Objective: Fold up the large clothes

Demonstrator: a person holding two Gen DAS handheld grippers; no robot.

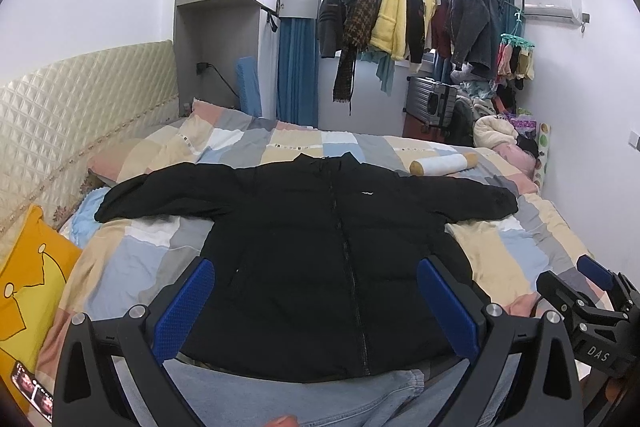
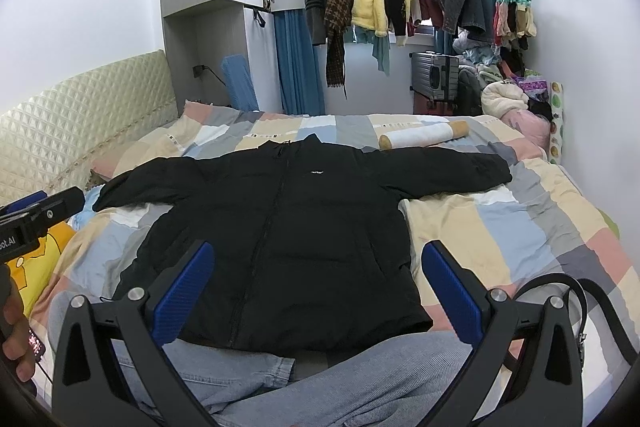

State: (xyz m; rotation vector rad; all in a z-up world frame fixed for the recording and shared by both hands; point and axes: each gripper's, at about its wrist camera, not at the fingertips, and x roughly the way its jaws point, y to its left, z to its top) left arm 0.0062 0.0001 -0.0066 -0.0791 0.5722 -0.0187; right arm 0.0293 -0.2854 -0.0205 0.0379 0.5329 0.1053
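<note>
One black jacket (image 1: pixel 320 259) lies flat on bed (image 1: pixel 520 251); two grippers apart, empty-fingered.

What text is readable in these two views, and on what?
"DAS": on the right gripper body, left wrist view.
"oot.AI", cut off at the frame edge: on the left gripper body, right wrist view.
Jacket chest logo: too small to read.
Phone screen: blurred.

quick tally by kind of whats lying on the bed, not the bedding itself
black jacket: 1
rolled cylinder pillow: 1
yellow cushion: 1
black belt: 1
jeans: 1
total: 5
</note>
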